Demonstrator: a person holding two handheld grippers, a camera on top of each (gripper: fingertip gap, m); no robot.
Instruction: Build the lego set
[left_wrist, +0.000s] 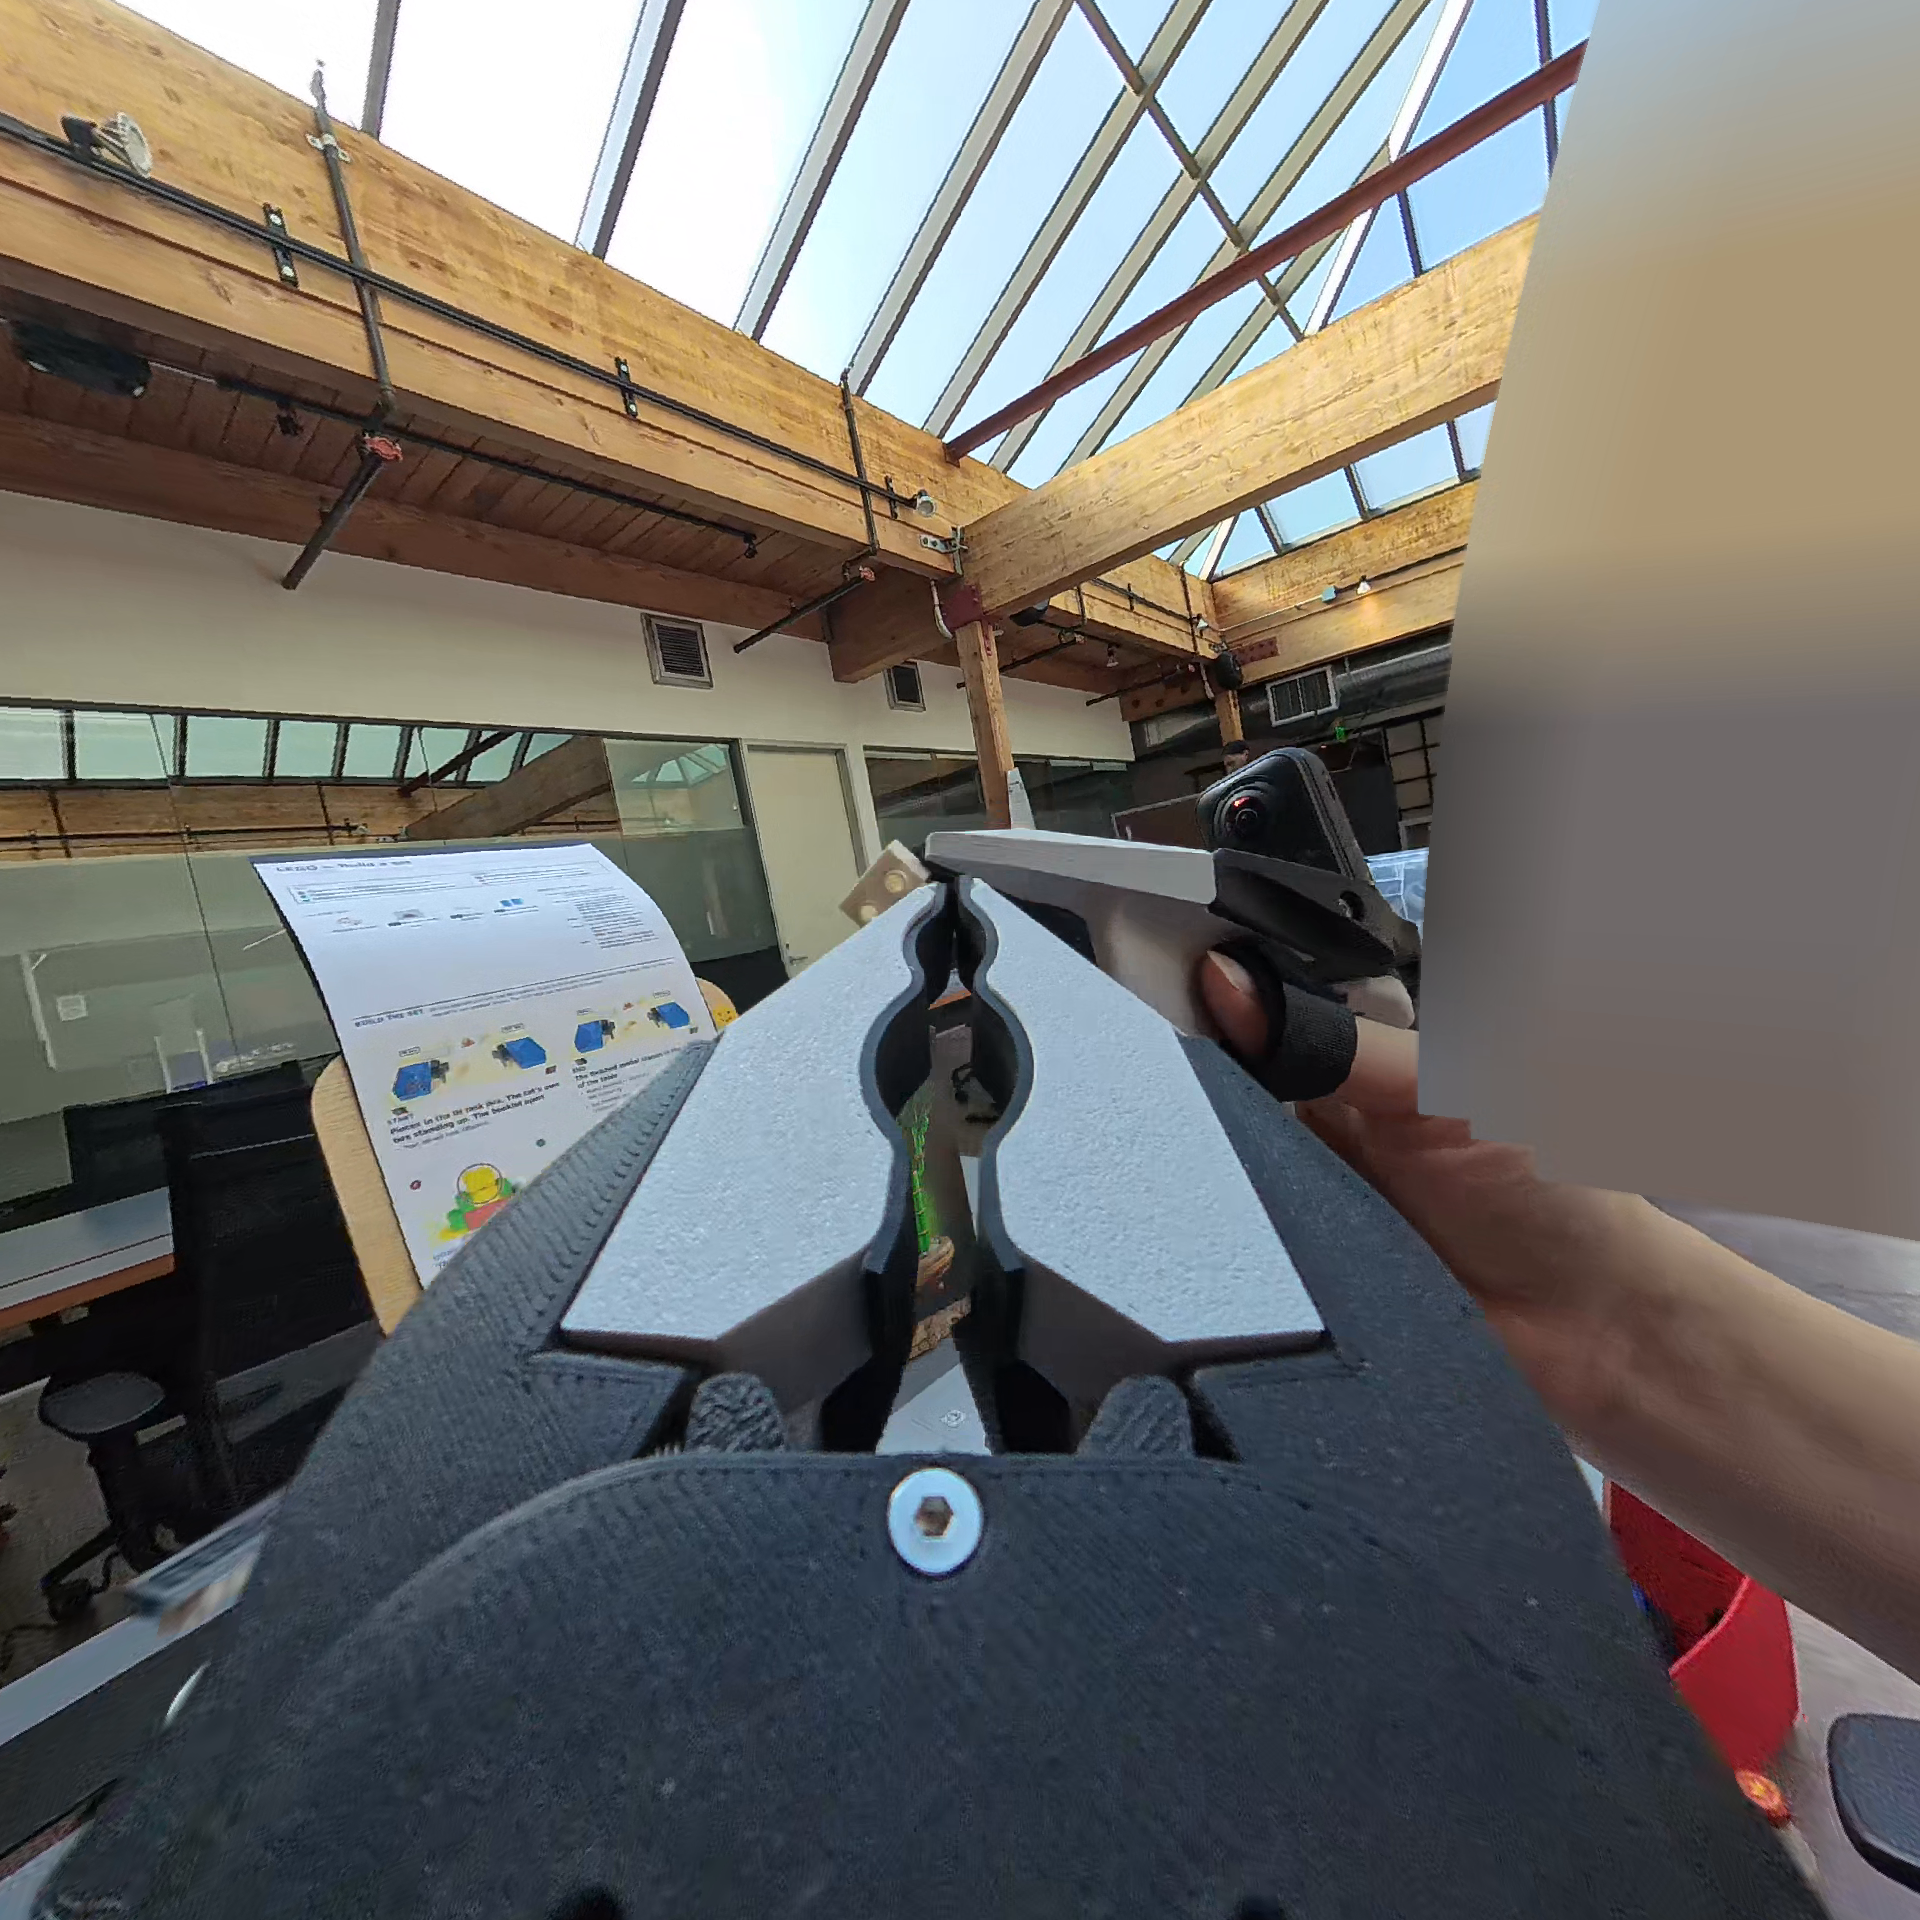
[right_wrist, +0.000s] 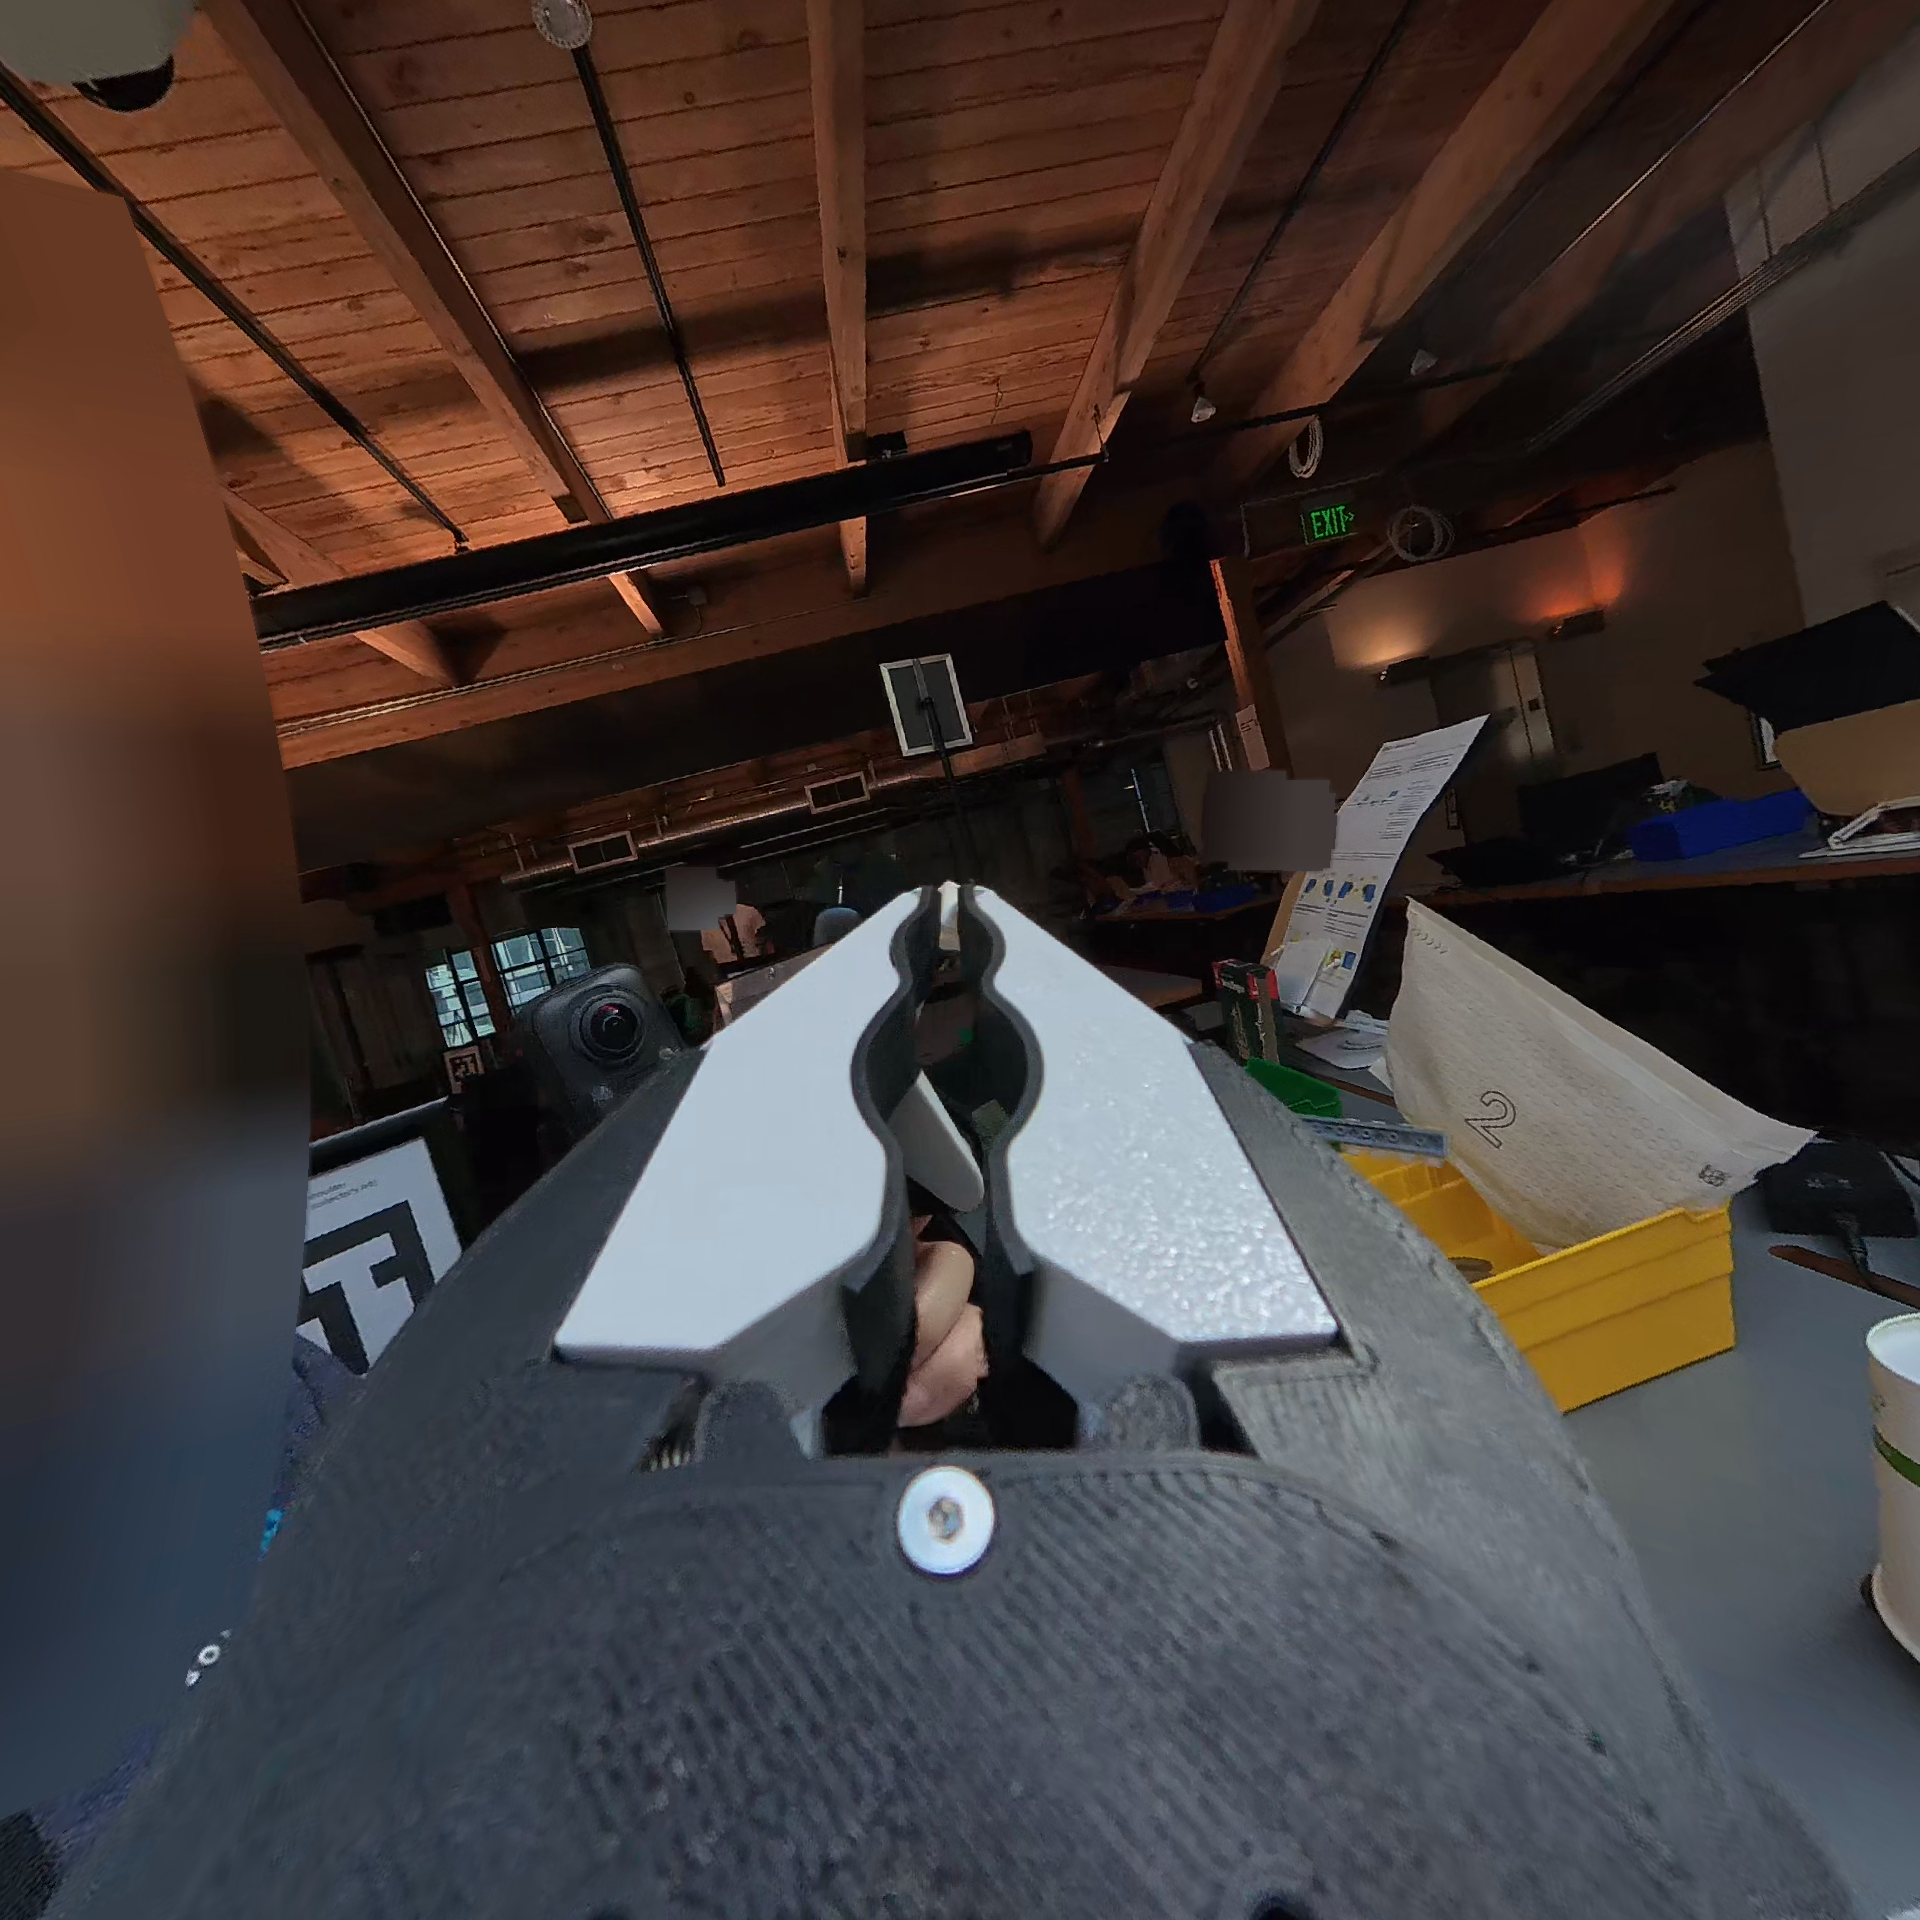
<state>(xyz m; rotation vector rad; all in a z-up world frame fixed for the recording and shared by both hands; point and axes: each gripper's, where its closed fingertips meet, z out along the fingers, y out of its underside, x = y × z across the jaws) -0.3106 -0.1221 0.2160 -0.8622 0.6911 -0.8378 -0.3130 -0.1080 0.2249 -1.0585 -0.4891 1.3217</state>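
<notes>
Wooden beams fill both views; both grippers are raised: left gripper (left_wrist: 954, 896) pressed together, right gripper (right_wrist: 948, 906) pinching a pale piece, seemingly for joining.

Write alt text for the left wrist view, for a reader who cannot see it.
The left gripper, fingers nearly closed, points upward and meets the tip of the right gripper, which holds a small tan brick. Behind stand an instruction sheet, wooden beams and skylights.

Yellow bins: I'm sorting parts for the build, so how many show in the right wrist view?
1: the yellow bin sits on the grey table, right of the tongs. Others may be hidden behind them.
</notes>
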